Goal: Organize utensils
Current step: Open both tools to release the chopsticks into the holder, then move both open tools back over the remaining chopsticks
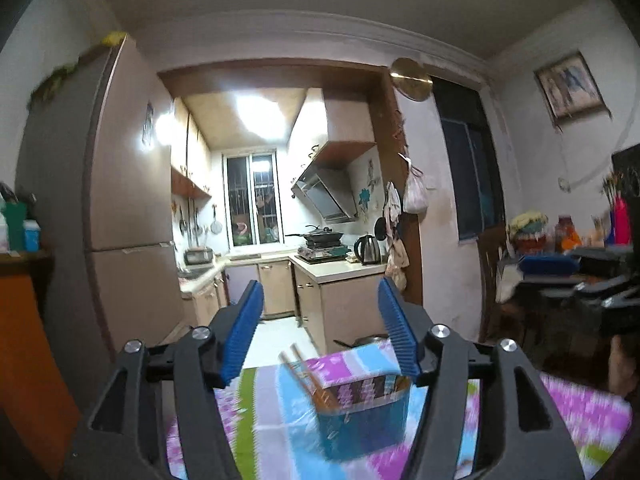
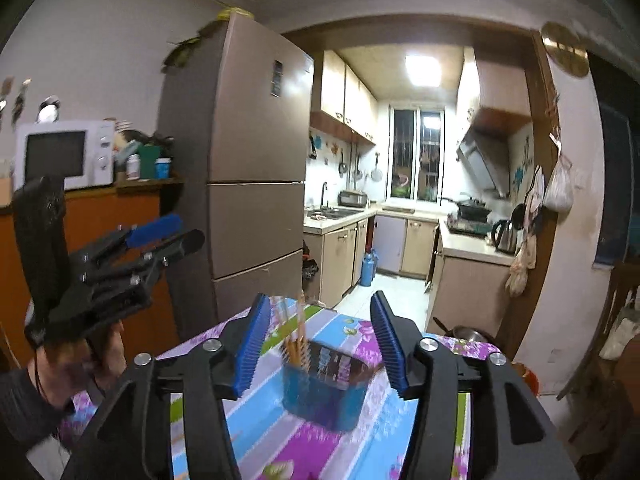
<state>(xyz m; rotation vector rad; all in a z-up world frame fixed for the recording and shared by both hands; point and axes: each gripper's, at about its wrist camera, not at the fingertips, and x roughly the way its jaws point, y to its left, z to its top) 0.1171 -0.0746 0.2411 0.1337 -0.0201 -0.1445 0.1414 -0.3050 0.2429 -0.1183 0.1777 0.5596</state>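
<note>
A: Striped cloth, purple, blue and green, covers the bench (image 2: 288,436) beneath us. What do we see on it?

B: A blue holder (image 2: 326,392), upright, with wooden chopsticks (image 2: 298,340) standing in its left end.

A: And our claws?

B: Our left claw (image 1: 320,332) is spread about halfway, gripping nothing. Our right claw (image 2: 316,340) likewise, empty, touching nothing, the holder beyond it.

Glossy blue plastic holder (image 2: 324,396), wooden chopsticks (image 2: 298,336), smooth patterned tablecloth (image 2: 280,432), ribbed blue pads (image 2: 252,344).
</note>
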